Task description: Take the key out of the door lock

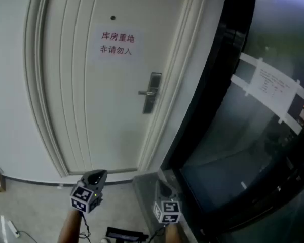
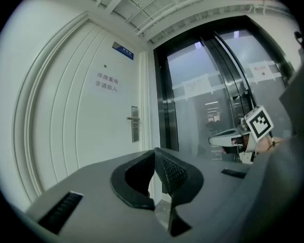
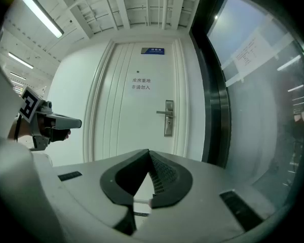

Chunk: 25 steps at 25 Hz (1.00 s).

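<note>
Head view: the white panelled door (image 1: 91, 100) carries a paper notice (image 1: 117, 43) in red, 库房重地 非请勿入. The key is too small to find at its silver lock plate with lever handle (image 1: 151, 93). A dark glass wall (image 1: 243, 151) stands to the right. Left gripper view: the left gripper (image 2: 154, 152) has jaws clenched on nothing, well apart from the door. Right gripper view: the right gripper (image 3: 149, 152) likewise; blue door sign (image 3: 153, 50) unreadable.

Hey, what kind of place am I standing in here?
Probably a corridor of an office or institutional building: a white panelled door with a paper notice in red characters, a silver lever handle, and a dark-framed glass wall beside it.
</note>
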Motion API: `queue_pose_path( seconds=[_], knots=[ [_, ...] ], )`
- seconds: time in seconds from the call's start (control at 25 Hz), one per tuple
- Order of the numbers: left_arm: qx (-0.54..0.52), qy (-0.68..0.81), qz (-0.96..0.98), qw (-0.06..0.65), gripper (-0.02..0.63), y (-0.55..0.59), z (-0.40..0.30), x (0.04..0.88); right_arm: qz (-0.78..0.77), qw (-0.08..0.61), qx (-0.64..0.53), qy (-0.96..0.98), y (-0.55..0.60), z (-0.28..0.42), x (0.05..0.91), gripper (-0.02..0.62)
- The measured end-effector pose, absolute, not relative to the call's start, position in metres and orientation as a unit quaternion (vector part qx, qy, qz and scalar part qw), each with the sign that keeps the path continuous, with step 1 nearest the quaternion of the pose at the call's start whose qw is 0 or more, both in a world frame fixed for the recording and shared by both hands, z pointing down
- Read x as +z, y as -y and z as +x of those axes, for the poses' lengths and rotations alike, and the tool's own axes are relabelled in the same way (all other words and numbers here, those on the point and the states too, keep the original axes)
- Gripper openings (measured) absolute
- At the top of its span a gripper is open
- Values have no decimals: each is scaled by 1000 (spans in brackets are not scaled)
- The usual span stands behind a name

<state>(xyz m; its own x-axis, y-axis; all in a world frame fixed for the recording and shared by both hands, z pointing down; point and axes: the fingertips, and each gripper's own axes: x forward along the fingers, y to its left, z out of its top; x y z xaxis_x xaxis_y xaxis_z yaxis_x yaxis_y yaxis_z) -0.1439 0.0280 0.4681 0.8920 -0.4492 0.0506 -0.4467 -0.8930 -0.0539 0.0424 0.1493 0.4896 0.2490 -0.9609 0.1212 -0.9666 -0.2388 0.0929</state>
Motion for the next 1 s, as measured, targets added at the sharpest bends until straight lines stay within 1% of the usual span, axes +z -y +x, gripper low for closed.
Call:
queue_pose_path(
  seconds=[0.12, 0.28, 0.52, 0.8, 1.0],
  knots=[
    [-33, -231, -972, 20, 9, -30, -143, 471, 785, 75, 21, 615, -151, 42, 492, 9],
    [-34, -233, -972, 20, 9, -34, -138, 472, 776, 59, 32, 627, -154, 44, 494, 11],
    [-38, -241, -970, 16, 9, -41, -129, 477, 776, 64, 24, 627, -158, 57, 497, 12],
    [-39, -248, -968, 21, 9, -55, -116, 483, 766, 47, 36, 640, -171, 70, 503, 11],
    [-44, -249, -967, 20, 9, -66, -109, 491, 768, 51, 38, 637, -178, 80, 509, 11]
  ],
)
